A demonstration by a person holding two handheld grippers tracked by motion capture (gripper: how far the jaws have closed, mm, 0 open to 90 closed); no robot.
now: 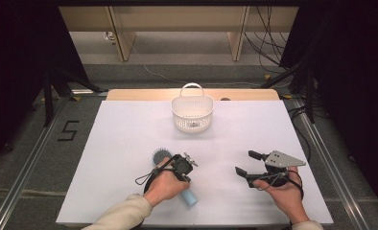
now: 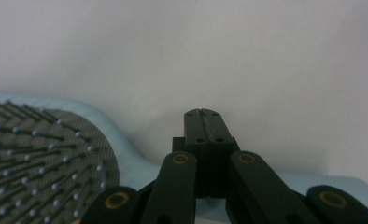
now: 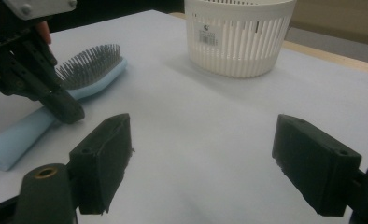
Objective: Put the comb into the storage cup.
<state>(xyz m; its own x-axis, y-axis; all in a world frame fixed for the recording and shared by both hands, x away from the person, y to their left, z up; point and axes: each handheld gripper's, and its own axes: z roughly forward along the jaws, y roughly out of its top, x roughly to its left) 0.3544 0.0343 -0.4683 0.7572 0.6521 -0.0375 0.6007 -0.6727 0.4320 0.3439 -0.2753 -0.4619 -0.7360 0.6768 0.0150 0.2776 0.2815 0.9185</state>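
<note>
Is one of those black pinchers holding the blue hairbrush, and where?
No, nothing is held. The left gripper is shut with nothing between its jaws, its tips down beside the hairbrush handle. The right gripper is open and empty.

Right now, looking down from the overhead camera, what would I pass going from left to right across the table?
Hairbrush → left gripper, shut, tips down by the brush handle → white basket, farther back → right gripper, jaws open.
</note>
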